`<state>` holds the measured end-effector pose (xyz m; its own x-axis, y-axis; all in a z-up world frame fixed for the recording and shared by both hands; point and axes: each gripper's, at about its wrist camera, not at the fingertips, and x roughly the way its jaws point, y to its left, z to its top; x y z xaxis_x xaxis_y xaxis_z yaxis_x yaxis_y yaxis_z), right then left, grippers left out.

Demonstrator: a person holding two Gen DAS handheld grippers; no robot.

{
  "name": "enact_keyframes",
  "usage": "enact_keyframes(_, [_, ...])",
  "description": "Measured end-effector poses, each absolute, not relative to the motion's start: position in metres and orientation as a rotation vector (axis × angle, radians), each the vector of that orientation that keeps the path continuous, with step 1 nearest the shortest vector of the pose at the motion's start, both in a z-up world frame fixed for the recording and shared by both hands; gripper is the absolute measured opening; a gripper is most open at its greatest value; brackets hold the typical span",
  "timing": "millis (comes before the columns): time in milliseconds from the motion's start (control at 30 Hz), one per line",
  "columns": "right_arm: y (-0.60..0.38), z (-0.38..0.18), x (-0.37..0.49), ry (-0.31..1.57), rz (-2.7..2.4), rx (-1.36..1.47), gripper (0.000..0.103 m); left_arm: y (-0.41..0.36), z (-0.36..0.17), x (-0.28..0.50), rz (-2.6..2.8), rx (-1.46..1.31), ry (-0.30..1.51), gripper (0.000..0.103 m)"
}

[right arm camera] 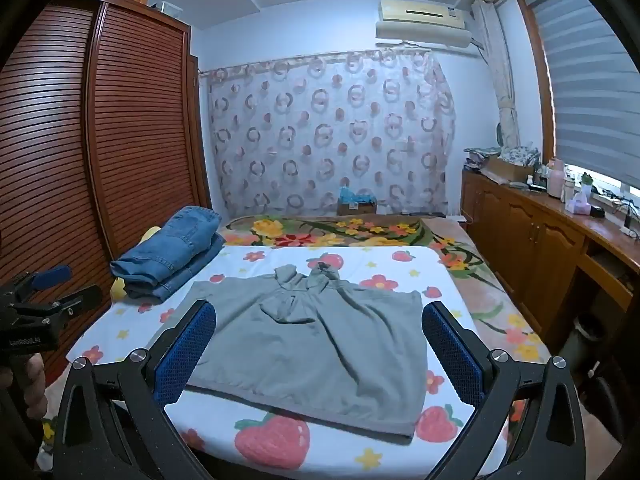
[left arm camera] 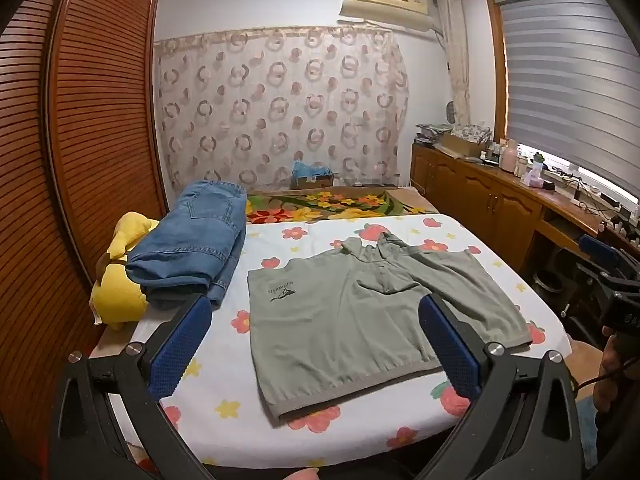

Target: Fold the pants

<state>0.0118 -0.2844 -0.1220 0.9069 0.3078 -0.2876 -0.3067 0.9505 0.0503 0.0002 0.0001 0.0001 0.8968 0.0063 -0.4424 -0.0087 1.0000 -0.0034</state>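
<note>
Left wrist view: your left claw (left arm camera: 316, 336) gapes, empty, above a flat grey-green garment (left arm camera: 352, 320); folded blue denim pants (left arm camera: 192, 244) lie left of centre, their length running away from you.

Right wrist view: your right claw (right arm camera: 320, 344) gapes too; those pants (right arm camera: 172, 256) sit far left, so your left hand looks nearer.

You have the blue denim pants (left arm camera: 188, 244) already folded into a thick stack at the bed's far left edge, back pocket facing up. From the right wrist view the pants (right arm camera: 172, 256) show layered folds, hems toward you.
</note>
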Motion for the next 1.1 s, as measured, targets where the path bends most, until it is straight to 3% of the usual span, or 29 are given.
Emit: enact_keyframes(1100, [-0.284, -0.122, 0.010, 0.287, 0.321, -0.008, 0.103, -0.006, 0.006, -0.003, 0.007, -0.003, 0.458, 0.103])
